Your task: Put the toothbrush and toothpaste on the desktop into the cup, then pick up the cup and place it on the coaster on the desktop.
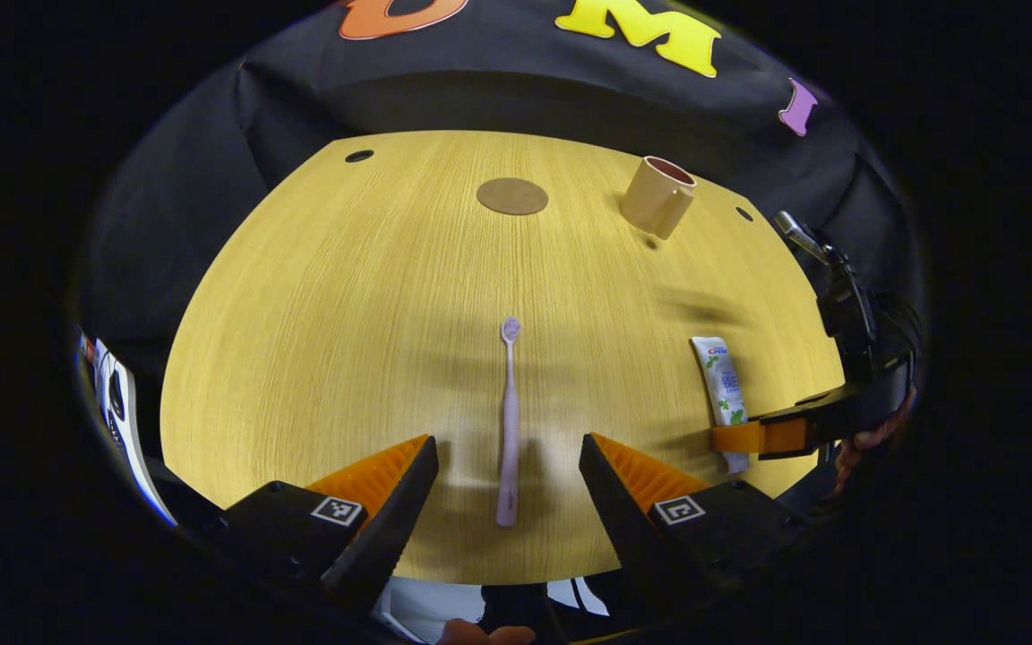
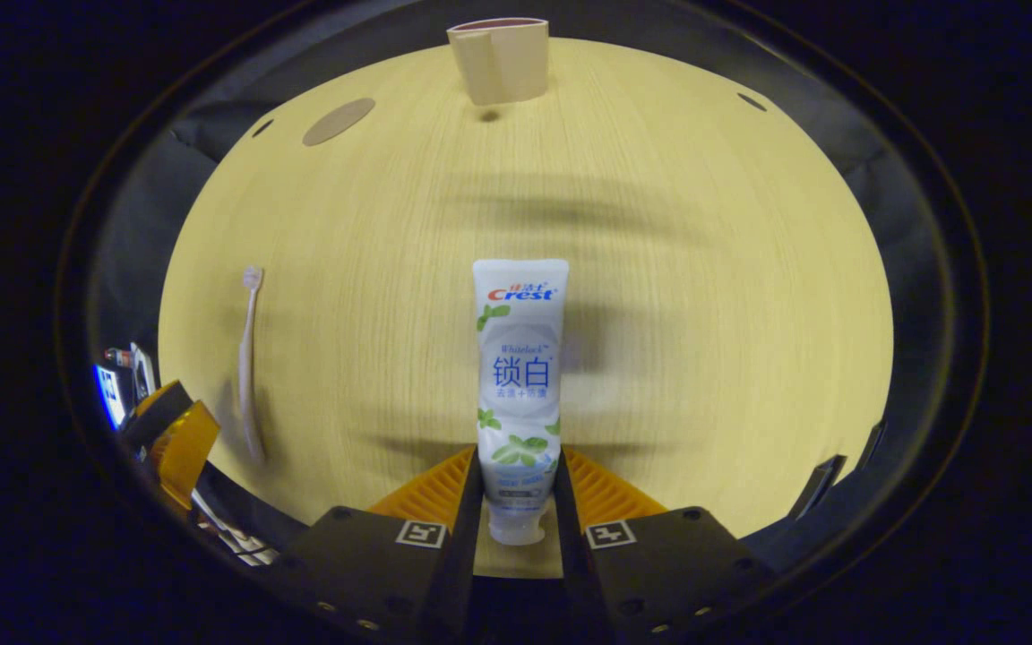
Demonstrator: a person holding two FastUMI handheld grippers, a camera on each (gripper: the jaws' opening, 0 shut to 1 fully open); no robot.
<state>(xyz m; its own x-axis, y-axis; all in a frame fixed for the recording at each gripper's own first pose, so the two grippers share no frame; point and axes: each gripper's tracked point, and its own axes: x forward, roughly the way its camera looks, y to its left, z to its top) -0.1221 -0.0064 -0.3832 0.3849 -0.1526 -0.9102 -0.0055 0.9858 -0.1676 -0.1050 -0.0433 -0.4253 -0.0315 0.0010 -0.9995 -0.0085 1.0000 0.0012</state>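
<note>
Both fingers of the right gripper (image 2: 518, 497) pinch the toothpaste (image 2: 520, 376) near its cap while it lies on the desk (image 2: 704, 340), so it should lift straight before swinging to the far cup (image 2: 500, 58), while the left gripper (image 1: 509, 475) waits open astride the toothbrush (image 1: 509, 421).

Both views low over the desktop (image 1: 301, 313), facing the far cup (image 1: 657, 197), sharing it

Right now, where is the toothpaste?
The toothpaste lies on the wooden desk, its cap end between the right claw fingers, with the toothbrush off to its left.
</note>
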